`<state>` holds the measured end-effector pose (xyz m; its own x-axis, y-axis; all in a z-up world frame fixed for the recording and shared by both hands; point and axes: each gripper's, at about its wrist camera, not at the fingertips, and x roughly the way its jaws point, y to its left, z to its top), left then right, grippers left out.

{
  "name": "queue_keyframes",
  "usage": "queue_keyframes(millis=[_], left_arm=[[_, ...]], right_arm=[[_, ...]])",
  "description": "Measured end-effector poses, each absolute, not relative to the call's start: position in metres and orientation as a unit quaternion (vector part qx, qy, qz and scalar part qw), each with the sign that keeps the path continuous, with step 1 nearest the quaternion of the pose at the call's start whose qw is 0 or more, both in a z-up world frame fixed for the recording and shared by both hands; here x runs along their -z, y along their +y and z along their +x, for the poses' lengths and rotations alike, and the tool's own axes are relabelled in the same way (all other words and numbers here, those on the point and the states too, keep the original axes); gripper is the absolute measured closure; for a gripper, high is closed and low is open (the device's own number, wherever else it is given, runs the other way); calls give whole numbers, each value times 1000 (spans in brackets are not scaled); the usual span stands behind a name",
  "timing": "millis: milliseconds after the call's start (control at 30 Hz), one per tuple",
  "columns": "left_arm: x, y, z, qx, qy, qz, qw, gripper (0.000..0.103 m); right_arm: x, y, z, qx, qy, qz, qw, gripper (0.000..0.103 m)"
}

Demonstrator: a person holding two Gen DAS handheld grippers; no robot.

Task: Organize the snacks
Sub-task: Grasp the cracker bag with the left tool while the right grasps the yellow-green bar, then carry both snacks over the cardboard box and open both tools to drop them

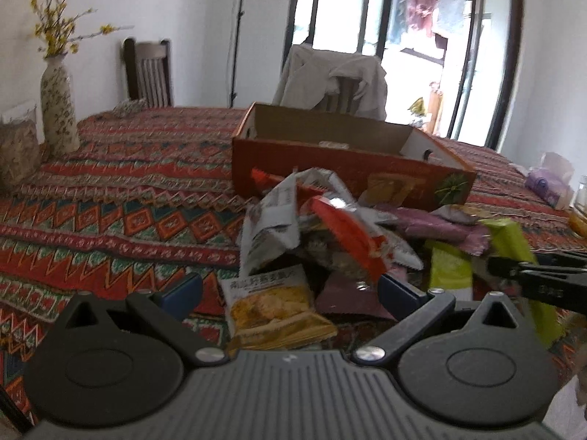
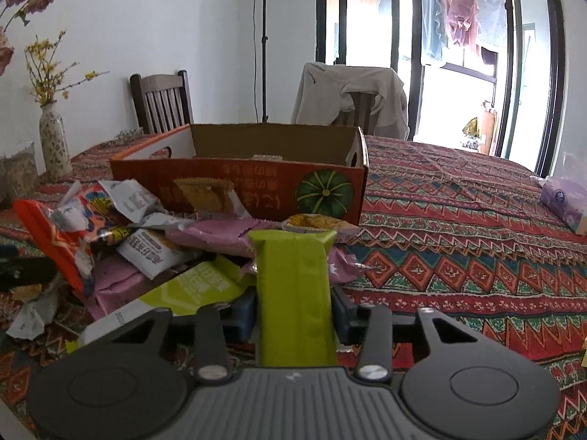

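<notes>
The right gripper (image 2: 293, 313) is clenched on a green snack packet (image 2: 293, 286), pads against both its sides, packet pointing toward the cardboard box (image 2: 256, 179). The left gripper (image 1: 290, 289) stands released, fingers spread over the snack pile (image 1: 330, 234) on the patterned tablecloth (image 1: 110, 198). A yellow cracker packet (image 1: 275, 311) lies between its fingers, apparently untouched; the view is blurred.
</notes>
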<state>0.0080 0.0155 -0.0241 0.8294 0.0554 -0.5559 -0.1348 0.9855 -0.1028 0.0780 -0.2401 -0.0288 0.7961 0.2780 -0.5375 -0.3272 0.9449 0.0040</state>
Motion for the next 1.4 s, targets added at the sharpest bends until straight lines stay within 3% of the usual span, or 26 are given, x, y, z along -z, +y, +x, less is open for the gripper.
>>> queue_keyframes(millis=[433,500,600,633,667,1400], left_arm=[[36,31,14,-87,336,-95,933,1],[37,29,15,-83,338,-97,933,6],[39,29,17,-72,345,-104,930,30],[39,30,18,-69,348,-106,929,42],[39,30,17,-68,346,-104,930,44],[-16,51,-16,-110,236,-82,962,46]], right_arm=[[20,-246,65,-158,254,-32,954,65],[17,-247,63,-159,248,-30,955,65],[16,-248,62,-159,245,-30,956,65],[15,-248,61,-159,244,-29,956,65],[14,-249,60,-160,242,-28,957,65],[-9,-251,50,-172,205,-20,963,65]])
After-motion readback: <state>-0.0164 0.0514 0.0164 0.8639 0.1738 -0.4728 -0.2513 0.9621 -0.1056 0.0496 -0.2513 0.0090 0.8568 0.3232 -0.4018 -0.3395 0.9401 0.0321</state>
